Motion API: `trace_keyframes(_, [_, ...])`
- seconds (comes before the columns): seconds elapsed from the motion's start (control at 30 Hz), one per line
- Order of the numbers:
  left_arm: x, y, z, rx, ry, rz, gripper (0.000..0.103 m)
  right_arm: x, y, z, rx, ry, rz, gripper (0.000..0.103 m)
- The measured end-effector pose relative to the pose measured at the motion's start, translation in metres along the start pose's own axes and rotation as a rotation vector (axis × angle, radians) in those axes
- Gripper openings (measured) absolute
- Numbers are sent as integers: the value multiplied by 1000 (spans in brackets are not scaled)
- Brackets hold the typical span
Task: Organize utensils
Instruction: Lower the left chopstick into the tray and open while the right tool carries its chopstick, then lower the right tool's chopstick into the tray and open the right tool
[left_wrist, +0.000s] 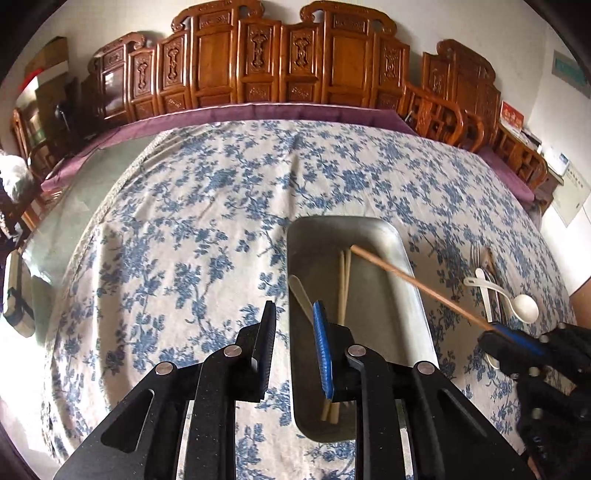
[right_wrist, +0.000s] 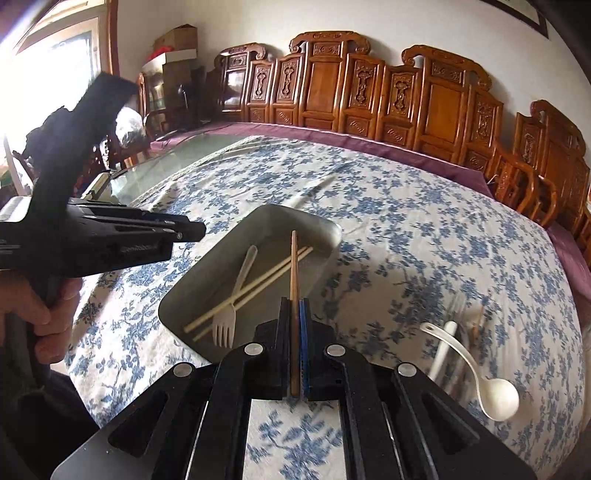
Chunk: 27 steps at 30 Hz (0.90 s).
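A metal tray (left_wrist: 402, 258) (right_wrist: 325, 229) lies on the floral tablecloth. In it lie a pale pair of chopsticks (right_wrist: 258, 288) (left_wrist: 344, 280) and a white plastic fork (right_wrist: 231, 310). My right gripper (right_wrist: 295, 306) (left_wrist: 496, 330) is shut on a brown chopstick (right_wrist: 294, 266) (left_wrist: 413, 280), whose tip reaches over the tray. My left gripper (left_wrist: 295, 314) is open and empty, hovering at the tray's near left edge. A white ladle spoon (right_wrist: 495, 395) (left_wrist: 524, 306) and a metal fork (left_wrist: 476, 254) lie right of the tray.
The tablecloth (left_wrist: 207, 221) covers a glass-topped table (left_wrist: 55, 236) with a purple border. Carved wooden chairs (left_wrist: 295, 62) line the far side. The left gripper's body and the hand holding it (right_wrist: 92, 236) show at the left of the right wrist view.
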<state>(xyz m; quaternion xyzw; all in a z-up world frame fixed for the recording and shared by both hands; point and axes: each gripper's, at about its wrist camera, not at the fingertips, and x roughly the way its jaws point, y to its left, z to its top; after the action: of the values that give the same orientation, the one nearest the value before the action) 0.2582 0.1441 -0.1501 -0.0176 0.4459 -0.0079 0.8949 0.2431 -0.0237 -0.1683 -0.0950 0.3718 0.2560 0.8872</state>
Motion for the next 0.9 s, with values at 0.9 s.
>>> trace_keyframes(0.9, [4,10,5,-23,9,6,19,71,24,-5,72,124,129,10])
